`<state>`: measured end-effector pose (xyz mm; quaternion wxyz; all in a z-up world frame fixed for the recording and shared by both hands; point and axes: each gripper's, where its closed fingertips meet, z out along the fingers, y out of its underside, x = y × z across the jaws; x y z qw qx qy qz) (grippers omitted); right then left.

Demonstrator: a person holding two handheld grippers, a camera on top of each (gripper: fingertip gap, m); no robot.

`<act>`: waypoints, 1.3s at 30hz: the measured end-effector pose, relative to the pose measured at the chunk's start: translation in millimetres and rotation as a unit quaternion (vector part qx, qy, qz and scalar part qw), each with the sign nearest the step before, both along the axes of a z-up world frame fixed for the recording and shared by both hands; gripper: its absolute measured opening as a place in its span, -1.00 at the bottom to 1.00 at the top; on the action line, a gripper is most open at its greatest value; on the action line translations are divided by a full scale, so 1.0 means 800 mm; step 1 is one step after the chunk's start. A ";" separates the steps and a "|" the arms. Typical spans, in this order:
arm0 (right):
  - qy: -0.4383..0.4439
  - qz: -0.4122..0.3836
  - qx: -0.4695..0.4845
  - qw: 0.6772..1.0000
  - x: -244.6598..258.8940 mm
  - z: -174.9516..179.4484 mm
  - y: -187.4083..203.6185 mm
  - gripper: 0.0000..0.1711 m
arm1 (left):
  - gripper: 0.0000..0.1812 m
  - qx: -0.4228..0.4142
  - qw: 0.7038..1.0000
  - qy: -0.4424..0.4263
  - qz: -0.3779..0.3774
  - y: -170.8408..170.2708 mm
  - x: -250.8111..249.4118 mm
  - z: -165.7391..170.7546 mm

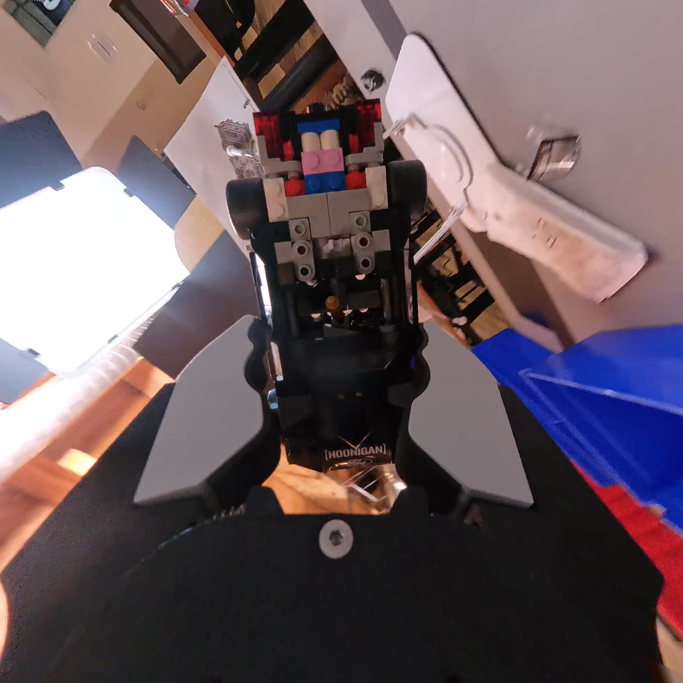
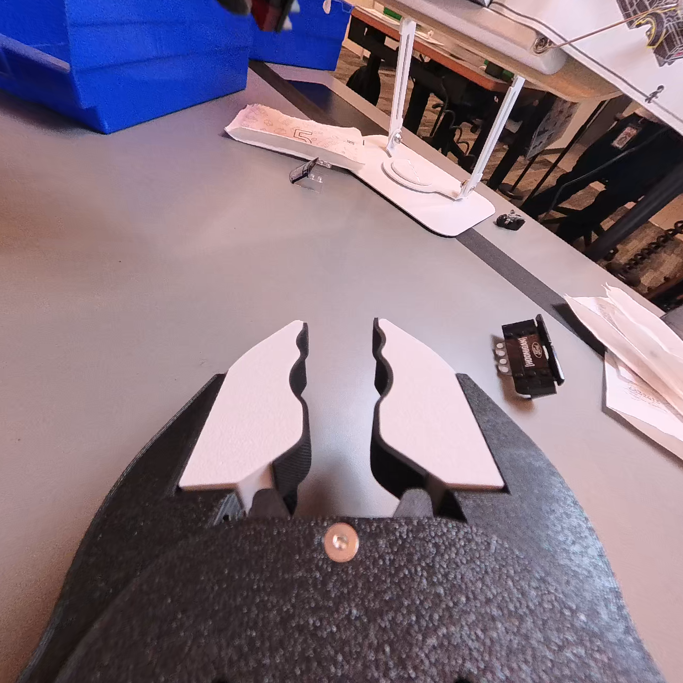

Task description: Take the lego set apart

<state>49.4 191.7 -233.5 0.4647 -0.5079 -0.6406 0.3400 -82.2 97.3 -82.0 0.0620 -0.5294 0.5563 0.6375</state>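
Observation:
In the left wrist view my left gripper (image 1: 334, 343) is shut on a black lego car (image 1: 330, 236) and holds it up in the air. The car's roof is off, showing grey, red, blue and pink bricks and two black rear wheels. In the right wrist view my right gripper (image 2: 340, 332) is open and empty just above the grey table (image 2: 148, 277). A detached black roof panel (image 2: 528, 356) lies on the table to its right. A small clear and dark piece (image 2: 306, 173) lies farther off. Part of the held car (image 2: 269, 13) shows blurred at the top edge.
Blue bins (image 2: 122, 63) stand at the table's far left and show in the left wrist view (image 1: 610, 399). A white stand base (image 2: 425, 184) with two thin arms and a paper bag (image 2: 295, 136) sit at the far edge. Loose paper sheets (image 2: 646, 369) lie at right. A small dark part (image 2: 510, 221) sits near the edge. Some 25 cm of space lies between my two pairs of fingers.

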 end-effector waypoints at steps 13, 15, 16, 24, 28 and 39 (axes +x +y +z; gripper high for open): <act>0.005 -0.003 0.007 1.000 -0.001 0.001 -0.003 -0.61 | -0.15 0.027 0.990 0.133 -0.020 0.012 0.027 0.080; 0.010 0.000 0.003 1.000 -0.001 0.003 -0.005 -0.61 | -0.15 0.058 0.991 0.117 -0.024 0.013 0.028 0.095; 0.016 0.004 -0.001 1.000 -0.001 0.007 -0.008 -0.61 | -0.14 0.072 0.992 0.104 -0.029 0.013 0.029 0.099; 0.156 0.113 -0.081 0.978 0.004 0.117 -0.072 -0.51 | -0.15 0.159 0.978 -0.043 -0.126 0.011 0.065 0.057; 0.192 0.158 -0.097 0.964 0.008 0.171 -0.087 -0.27 | -0.15 0.195 0.953 -0.103 -0.207 0.012 0.099 0.023; 0.200 0.219 0.177 0.939 0.023 0.216 -0.129 -0.70 | -0.15 0.353 0.849 -0.152 -0.363 -0.007 0.134 0.040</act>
